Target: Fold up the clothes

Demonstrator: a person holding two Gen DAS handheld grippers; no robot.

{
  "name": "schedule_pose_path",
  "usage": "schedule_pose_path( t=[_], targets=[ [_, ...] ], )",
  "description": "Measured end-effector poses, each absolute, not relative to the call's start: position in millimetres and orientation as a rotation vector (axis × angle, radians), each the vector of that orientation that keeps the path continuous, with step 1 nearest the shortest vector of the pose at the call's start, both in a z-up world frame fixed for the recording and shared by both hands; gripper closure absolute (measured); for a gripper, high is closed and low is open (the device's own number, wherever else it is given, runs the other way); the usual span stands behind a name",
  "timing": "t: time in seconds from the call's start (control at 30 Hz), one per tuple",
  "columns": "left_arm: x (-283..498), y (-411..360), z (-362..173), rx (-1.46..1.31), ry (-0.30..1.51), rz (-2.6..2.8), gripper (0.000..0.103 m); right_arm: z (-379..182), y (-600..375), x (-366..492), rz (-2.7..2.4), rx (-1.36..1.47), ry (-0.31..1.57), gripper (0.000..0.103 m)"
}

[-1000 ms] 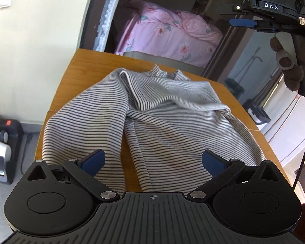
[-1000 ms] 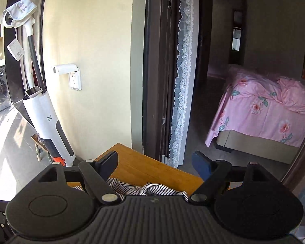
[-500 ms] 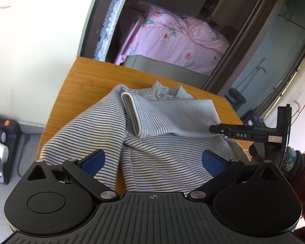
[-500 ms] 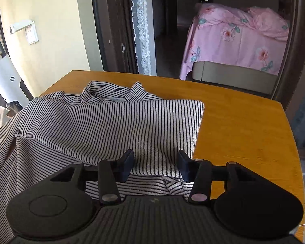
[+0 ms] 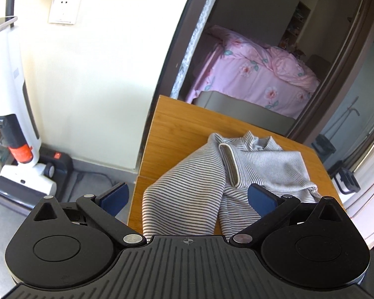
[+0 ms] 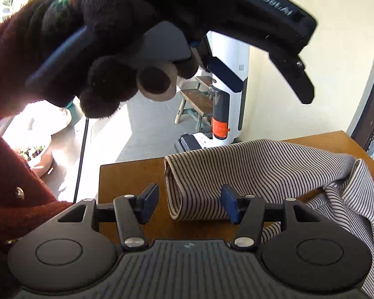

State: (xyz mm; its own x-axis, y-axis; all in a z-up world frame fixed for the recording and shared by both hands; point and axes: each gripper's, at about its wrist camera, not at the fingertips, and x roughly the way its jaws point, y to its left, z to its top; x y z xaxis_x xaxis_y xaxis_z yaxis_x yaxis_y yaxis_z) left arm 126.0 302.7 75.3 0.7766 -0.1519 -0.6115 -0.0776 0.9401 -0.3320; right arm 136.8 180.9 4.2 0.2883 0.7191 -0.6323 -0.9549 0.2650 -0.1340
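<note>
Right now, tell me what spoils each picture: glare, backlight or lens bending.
Left wrist view: the cream wall glares nearly white and the dark door frame bows from the lens. Right wrist view: the dark gloved hand is backlit almost black and the floor behind it blows out, yet the striped grey garment shows crisply.

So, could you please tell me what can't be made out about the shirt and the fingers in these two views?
- Left wrist view: the striped shirt's near hem is hidden behind the left gripper body.
- Right wrist view: the shirt's right side is cut off by the frame edge; the right gripper is opening around the rolled sleeve end, and pad contact is unclear.
- Neither view shows the whole table.
</note>
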Motion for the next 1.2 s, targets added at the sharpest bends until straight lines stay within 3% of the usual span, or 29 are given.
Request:
schedule_pose_path(
  t=[0.03, 0.1, 0.33, 0.47, 0.83, 1.2],
  targets=[
    [124, 304, 78, -0.359, 0.669, -0.042, 0.000, 0, 188, 137, 1.160, -0.602, 0.467, 0.075],
    [121, 307, 84, -0.373, 0.640, -0.043, 0.000, 7, 192, 150, 1.082, -0.622, 0.405, 0.097],
    [116, 316, 101, -0.459, 0.515, -0.075, 0.000, 119, 134, 245, 0.745, -0.464, 0.165, 0.098],
    [134, 303, 95, -0.461, 0.537, -0.115, 0.000, 165, 85, 285, 0.614, -0.426, 0.104, 0.098],
    [191, 217, 59, -0.256, 0.685, -0.254, 0.000, 129, -27, 302, 0.482, -0.326, 0.263, 0.098],
    [212, 109, 101, 0.399, 0.215, -0.248, 0.000, 157, -8, 268, 0.651, -0.335, 0.174, 0.098]
  ],
)
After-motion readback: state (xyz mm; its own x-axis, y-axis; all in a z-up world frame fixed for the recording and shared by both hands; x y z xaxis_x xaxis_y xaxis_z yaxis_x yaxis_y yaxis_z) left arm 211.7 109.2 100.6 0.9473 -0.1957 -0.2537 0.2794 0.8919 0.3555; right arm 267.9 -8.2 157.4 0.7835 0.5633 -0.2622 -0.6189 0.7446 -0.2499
